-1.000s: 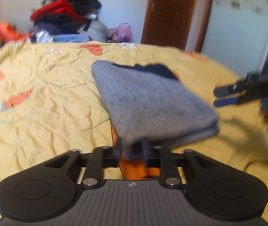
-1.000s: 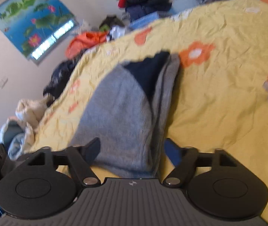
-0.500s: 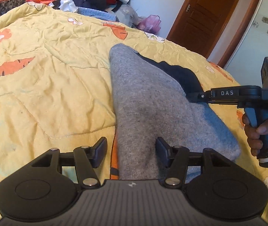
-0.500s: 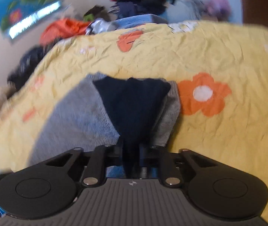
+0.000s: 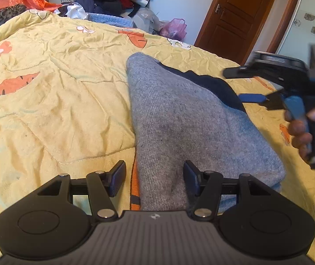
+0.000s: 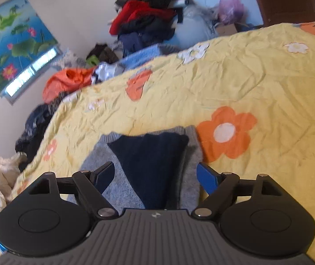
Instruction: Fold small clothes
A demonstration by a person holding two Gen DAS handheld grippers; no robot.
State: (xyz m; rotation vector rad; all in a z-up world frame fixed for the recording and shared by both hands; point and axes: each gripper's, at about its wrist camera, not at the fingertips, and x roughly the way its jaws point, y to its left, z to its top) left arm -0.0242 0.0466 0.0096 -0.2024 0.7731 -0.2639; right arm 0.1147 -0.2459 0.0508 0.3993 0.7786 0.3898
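On the yellow flowered quilt (image 5: 69, 110), the folded grey knit garment (image 5: 190, 128) lies released; the left gripper (image 5: 155, 176) stands half-spread, the right gripper (image 6: 156, 176), at three o'clock, has just sprung wide; no writing legible.

walls: pale | door (image 5: 234, 19): brown wood | poster (image 6: 13, 44): lotus pond | bedspread (image 5: 58, 92): yellow, floral

Yellow quilt (image 5: 58, 110) with orange flower and carrot prints covers bed. Heap of dark and red clothes (image 6: 148, 19) against far wall, pink plastic bag (image 5: 175, 29) beside it. Brown wooden door (image 5: 234, 15). Lotus picture (image 6: 13, 44) on wall.
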